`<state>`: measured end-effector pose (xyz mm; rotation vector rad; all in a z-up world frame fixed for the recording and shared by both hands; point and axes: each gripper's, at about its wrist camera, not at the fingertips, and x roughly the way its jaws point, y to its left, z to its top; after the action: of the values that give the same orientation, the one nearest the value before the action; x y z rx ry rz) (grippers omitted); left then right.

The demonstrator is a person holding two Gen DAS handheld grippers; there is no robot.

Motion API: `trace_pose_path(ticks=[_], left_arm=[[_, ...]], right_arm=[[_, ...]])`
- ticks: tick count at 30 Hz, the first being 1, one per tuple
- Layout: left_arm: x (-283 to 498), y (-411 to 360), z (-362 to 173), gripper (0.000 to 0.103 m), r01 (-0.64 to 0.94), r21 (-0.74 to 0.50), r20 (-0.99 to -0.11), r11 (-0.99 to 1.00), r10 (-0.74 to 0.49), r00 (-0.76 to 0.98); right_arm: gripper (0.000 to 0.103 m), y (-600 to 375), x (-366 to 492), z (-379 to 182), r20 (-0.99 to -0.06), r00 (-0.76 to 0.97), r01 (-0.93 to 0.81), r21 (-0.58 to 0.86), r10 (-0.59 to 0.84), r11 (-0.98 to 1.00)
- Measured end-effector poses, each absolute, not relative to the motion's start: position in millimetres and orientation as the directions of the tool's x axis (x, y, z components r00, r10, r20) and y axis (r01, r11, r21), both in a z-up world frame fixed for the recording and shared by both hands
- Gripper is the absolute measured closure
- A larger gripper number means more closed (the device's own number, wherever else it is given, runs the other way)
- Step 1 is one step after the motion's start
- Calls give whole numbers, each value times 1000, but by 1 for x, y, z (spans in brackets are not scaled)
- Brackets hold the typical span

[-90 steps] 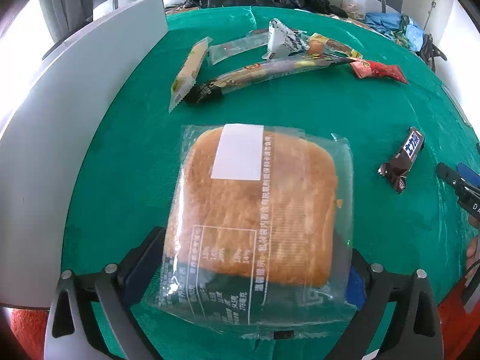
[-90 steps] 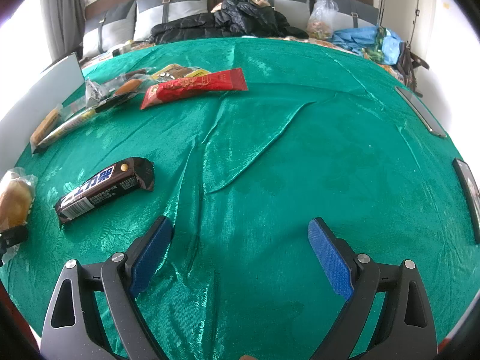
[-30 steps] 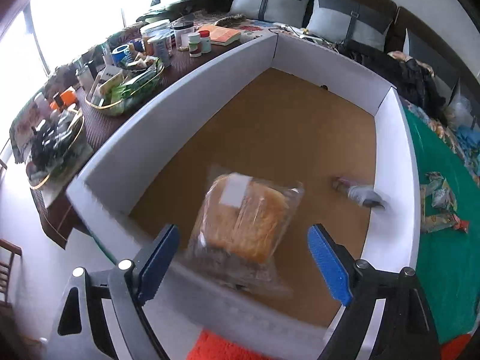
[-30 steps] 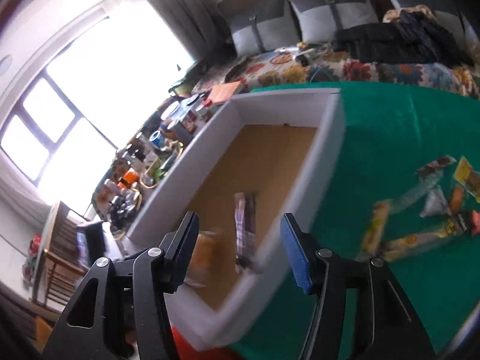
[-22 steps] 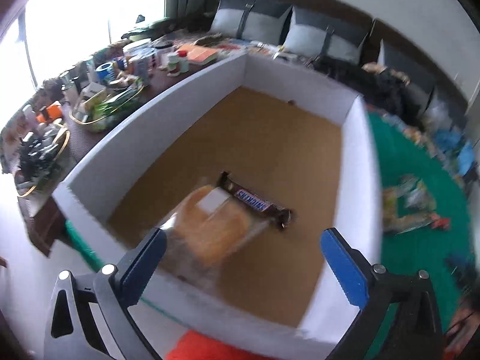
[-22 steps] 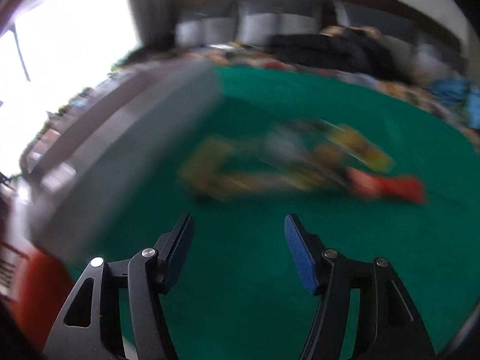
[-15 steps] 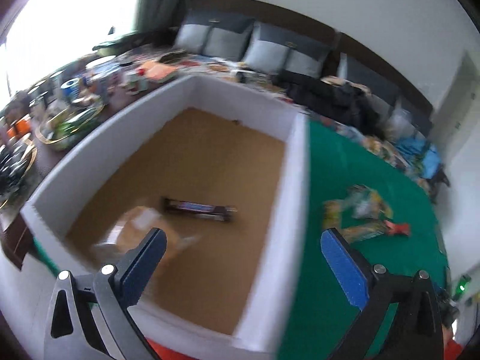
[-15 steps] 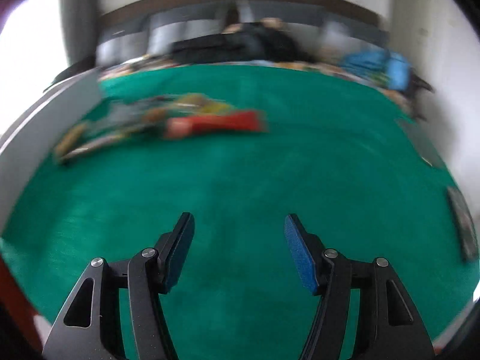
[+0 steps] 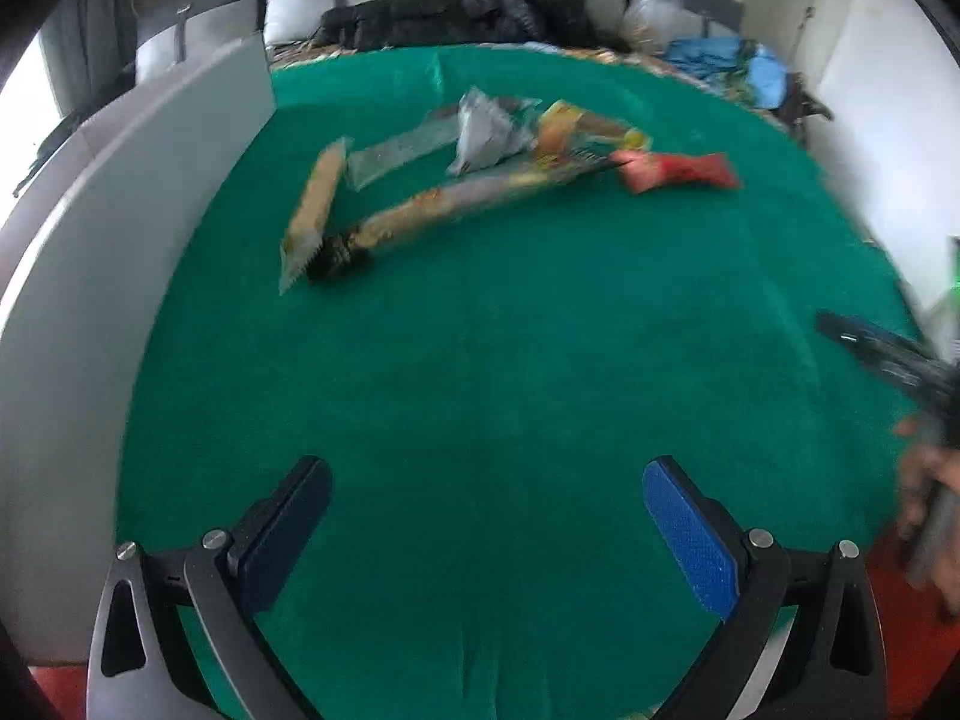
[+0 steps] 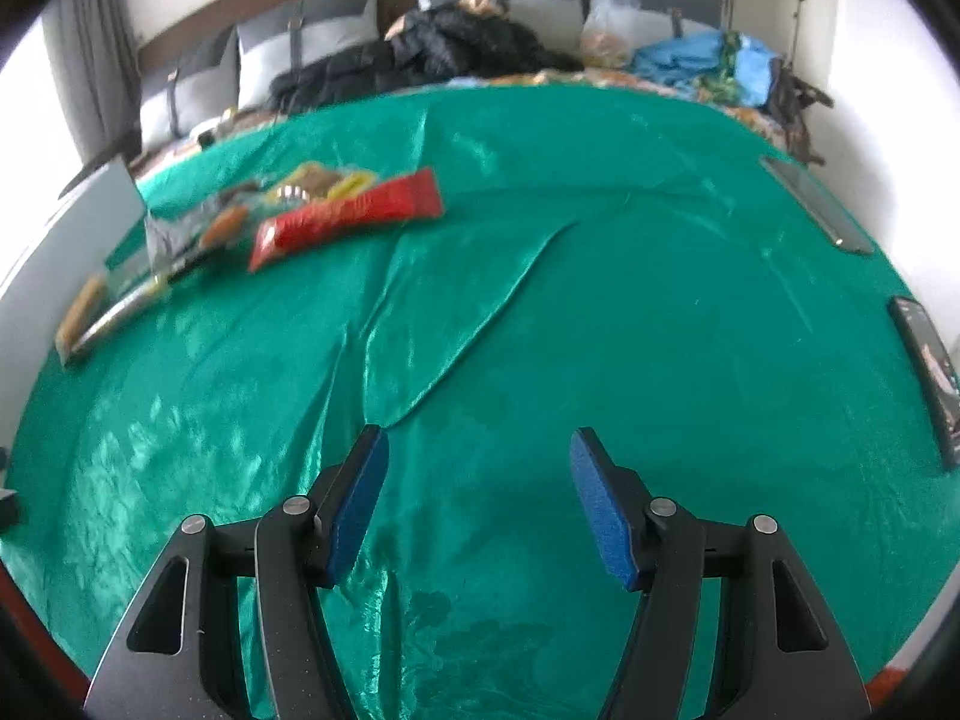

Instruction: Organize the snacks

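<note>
Tongs both empty over the green cloth, snacks lying far ahead of them.

Left tongs are spread very wide with nothing between the blue pads, only green cloth on the worktop. Right tongs are partly apart, and they hold nothing too. The pile of snacks lies well ahead of the left tongs and a bit to their left side. A long dark stick pack is the nearest of the pile, with a thin yellow pack touching its near end. A red pack lies at the right end of the pile. From the right tongs, the same red pack is far ahead and to the left. A white box wall stands left of the left tongs. The view is a bit blurry.
</note>
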<state>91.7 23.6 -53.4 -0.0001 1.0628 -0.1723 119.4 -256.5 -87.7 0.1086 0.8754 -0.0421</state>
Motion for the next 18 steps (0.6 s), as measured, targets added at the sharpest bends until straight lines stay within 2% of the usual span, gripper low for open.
trace_pose_path(ticks=[5, 11, 18], left_arm=[[121, 28, -73, 0, 70, -11, -867, 997, -45, 496], [131, 35, -78, 0, 42, -10, -816, 999, -32, 578], [129, 37, -80, 0, 48, -10, -811, 999, -36, 584]], right_arm=[[37, -263, 120, -91, -786, 618, 81, 71, 6, 994], [36, -260, 127, -92, -787, 617, 87, 62, -5, 994], [26, -252, 128, -95, -780, 625, 86, 12, -45, 996]])
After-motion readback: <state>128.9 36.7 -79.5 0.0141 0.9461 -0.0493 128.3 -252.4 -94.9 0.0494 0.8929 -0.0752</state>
